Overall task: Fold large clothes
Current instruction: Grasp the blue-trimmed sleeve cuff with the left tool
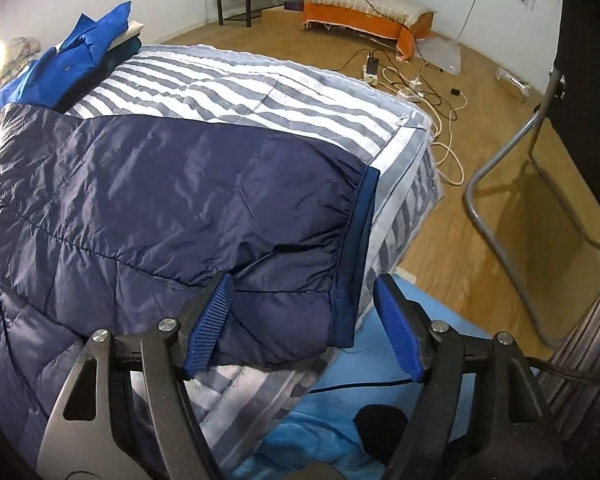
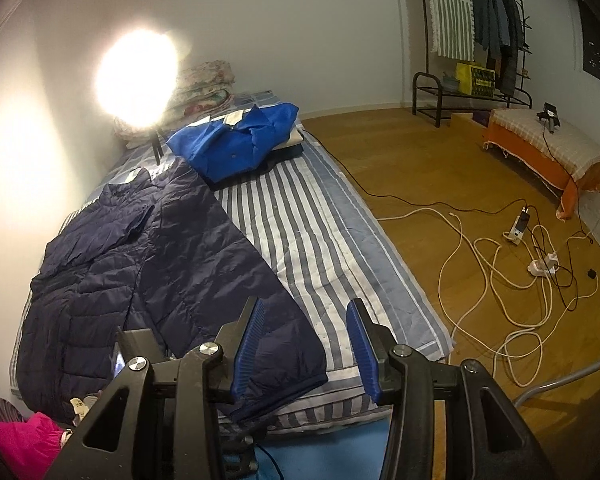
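Glossy quilted navy jacket (image 1: 160, 200) lies across striped, stitched mattress (image 1: 260, 92).

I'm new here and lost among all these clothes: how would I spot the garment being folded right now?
Find the striped mattress on the floor against the wall. On its near half lies a dark navy quilted puffer jacket, spread flat. The folded jacket further up is bright blue and smooth, stacked on a pile.

No legible text anywhere; dark print on yellow-green cardboard box (image 2: 476, 77) under clothes rack too blurred to read.
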A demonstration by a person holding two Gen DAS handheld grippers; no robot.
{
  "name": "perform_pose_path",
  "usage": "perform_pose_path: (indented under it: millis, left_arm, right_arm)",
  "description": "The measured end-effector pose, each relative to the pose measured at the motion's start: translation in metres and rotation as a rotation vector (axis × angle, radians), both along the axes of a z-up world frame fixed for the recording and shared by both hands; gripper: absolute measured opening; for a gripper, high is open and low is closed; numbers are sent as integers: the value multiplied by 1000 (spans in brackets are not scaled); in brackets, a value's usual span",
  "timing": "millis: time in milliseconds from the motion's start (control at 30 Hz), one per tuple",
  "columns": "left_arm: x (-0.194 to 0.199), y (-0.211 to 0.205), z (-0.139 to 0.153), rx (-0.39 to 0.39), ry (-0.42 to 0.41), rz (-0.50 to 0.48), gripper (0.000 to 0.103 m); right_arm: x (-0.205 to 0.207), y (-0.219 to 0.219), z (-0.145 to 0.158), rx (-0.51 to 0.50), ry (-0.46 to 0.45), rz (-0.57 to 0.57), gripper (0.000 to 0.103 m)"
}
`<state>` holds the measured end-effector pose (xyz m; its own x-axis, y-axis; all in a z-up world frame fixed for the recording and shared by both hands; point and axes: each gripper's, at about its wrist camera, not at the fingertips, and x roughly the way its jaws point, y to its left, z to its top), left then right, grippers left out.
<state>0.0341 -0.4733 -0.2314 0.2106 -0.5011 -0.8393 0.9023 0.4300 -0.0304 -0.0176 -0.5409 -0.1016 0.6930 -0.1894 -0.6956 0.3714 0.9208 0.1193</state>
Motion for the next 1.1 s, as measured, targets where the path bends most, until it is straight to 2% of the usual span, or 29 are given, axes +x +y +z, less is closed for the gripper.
perform_pose_path:
  millis: [67, 133, 200, 267, 433, 667, 900, 1100]
  left_arm:
    - [4, -2, -2, 15, -20, 14, 49]
    - [11, 0, 0, -5, 13, 18, 37]
    - [17, 2, 4, -18, 36, 28, 17]
    - [25, 8, 11, -48, 79, 41, 14]
    - [45, 29, 31, -153, 203, 94, 11]
    - [73, 54, 59, -288, 327, 157, 10]
    - [97, 77, 76, -345, 338, 208, 9]
    - [133, 122, 104, -417, 314, 278, 9]
  right_arm:
    - [1, 1, 0, -1, -1, -2, 45]
    - [1, 0, 2, 3, -8, -6, 45]
    - [1, -1, 2, 6, -15, -14, 45]
    - [1, -2, 4, 13, -21, -21, 45]
    - [1, -1, 4, 13, -28, -26, 45]
    - [8, 2, 2, 29, -10, -18, 45]
    - [20, 7, -1, 37, 7, 0, 45]
    - [42, 21, -7, 36, 49, 31, 45]
